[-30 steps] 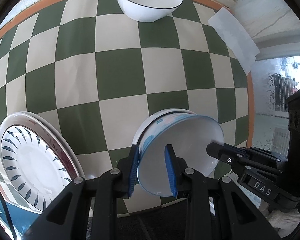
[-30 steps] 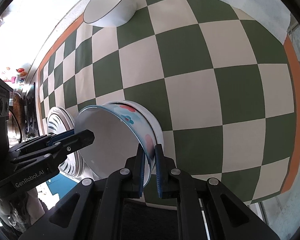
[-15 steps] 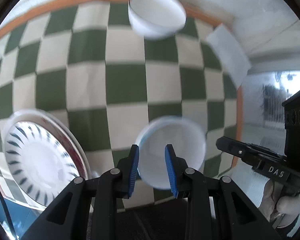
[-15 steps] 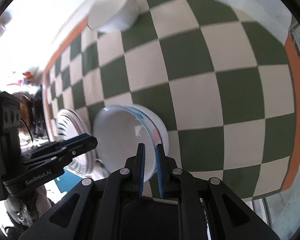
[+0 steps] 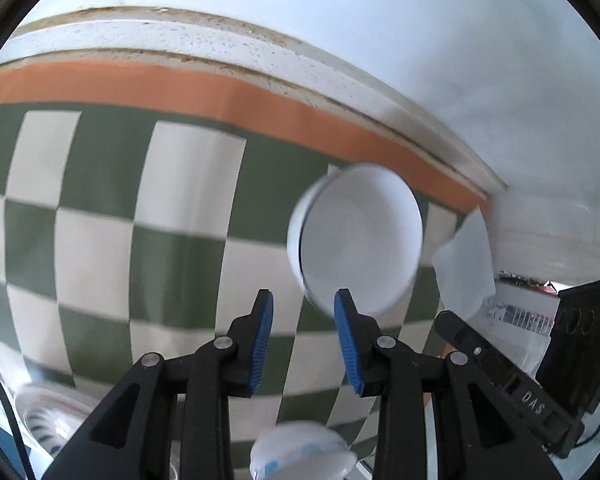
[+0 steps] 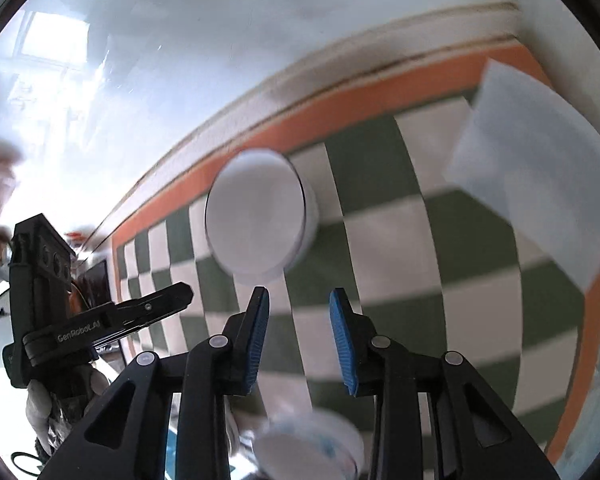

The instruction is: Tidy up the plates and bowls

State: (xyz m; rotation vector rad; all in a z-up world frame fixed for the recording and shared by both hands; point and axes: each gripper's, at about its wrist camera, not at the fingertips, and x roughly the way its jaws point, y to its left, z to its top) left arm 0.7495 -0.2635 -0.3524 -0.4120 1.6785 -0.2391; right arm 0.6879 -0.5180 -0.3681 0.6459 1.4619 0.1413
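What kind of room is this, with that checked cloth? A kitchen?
Probably a home kitchen or dining corner. A green-and-cream checked tablecloth with an orange border covers a table against a white wall, and crockery sits on it: a white bowl and a blue-patterned bowl.

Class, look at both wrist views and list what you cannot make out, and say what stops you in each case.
- White bowl: rim detail lost to motion blur in both views.
- Blue-patterned bowl: cut off by the bottom edge, partly behind the left tool, in the left wrist view.
- Patterned plate: blurred, cut off by the lower-left edge of the same view.
- Paper sheet: blurred; any print unreadable, right wrist view.
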